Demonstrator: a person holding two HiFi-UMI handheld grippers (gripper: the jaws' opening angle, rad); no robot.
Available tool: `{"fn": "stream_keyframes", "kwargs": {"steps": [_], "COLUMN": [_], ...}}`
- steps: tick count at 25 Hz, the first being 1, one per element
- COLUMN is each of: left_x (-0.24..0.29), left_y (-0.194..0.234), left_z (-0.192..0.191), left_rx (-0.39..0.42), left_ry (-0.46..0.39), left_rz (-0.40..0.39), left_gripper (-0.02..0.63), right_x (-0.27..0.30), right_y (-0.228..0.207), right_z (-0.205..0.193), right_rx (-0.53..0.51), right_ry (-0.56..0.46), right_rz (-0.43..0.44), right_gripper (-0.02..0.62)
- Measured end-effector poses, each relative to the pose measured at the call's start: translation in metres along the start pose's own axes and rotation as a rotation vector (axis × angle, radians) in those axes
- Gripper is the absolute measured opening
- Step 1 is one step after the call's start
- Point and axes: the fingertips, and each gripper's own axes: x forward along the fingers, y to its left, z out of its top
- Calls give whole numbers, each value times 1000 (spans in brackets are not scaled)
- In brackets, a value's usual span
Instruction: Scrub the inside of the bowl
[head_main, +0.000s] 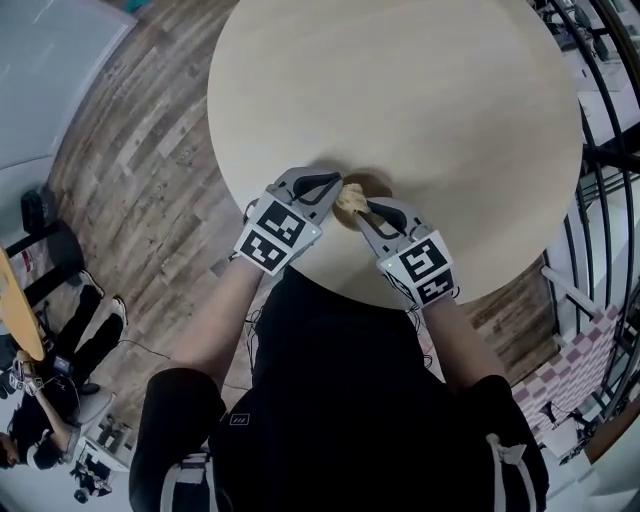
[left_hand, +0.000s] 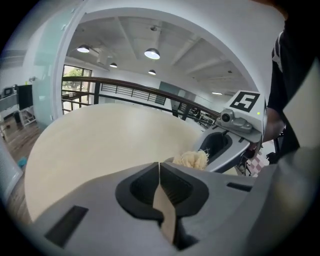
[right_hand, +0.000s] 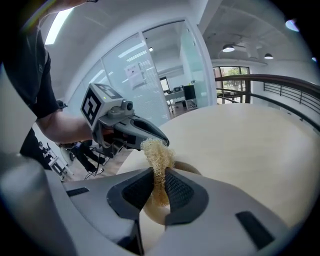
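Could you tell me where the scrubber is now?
In the head view, the scrubber is pinched in the right gripper at the table's near edge, just above the bowl, beside the left gripper.

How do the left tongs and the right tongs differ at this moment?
The left tongs pinch a thin tan edge, apparently the rim of the bowl; the right tongs clamp a fibrous scrubber. The left tongs' jaws almost meet; the right tongs' jaws are held apart by it. Both are shut and point down at the bowl.

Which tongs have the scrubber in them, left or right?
The right tongs: a straw-coloured fibrous scrubber is pinched between them. The left tongs are shut, no scrubber in them.
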Motion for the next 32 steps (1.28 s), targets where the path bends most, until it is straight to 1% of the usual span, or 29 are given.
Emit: {"fn": "stream_keyframes", "kwargs": {"steps": [2, 5, 7, 10, 12, 17, 20, 24, 28, 32], "left_x": [8, 17, 23, 31, 34, 40, 43, 45, 51, 58], "left_y": [4, 6, 1, -4, -4, -8, -14, -13, -13, -17], "left_z": [-6, -12, -16, -23, -26, -25, -24, -17, -12, -9], "left_rx": [-5, 13, 46, 105, 133, 205, 230, 236, 251, 257], "left_ry": [28, 64, 100, 147, 173, 223, 247, 248, 256, 275], "left_rz": [-23, -68, -115, -191, -215, -232, -224, -219, -217, -252], "left_gripper": [9, 9, 9, 15, 18, 21, 23, 26, 28, 34], "right_x": [5, 14, 18, 21, 24, 23, 16, 11, 17, 28], "right_y": [0, 6, 9, 8, 7, 9, 10, 11, 8, 2], "right_z": [-5, -17, -25, -33, -35, -42, -47, -39, -35, -37], "right_rx": [6, -22, -54, -112, -150, -224, -270, -326, -350, -413], "right_ry": [29, 109, 154, 210, 236, 294, 316, 307, 301, 335], "right_rz": [3, 27, 28, 6, 0, 13, 5, -26, -50, -83], "right_gripper": [74, 74, 74, 74, 74, 77, 114, 120, 120, 117]}}
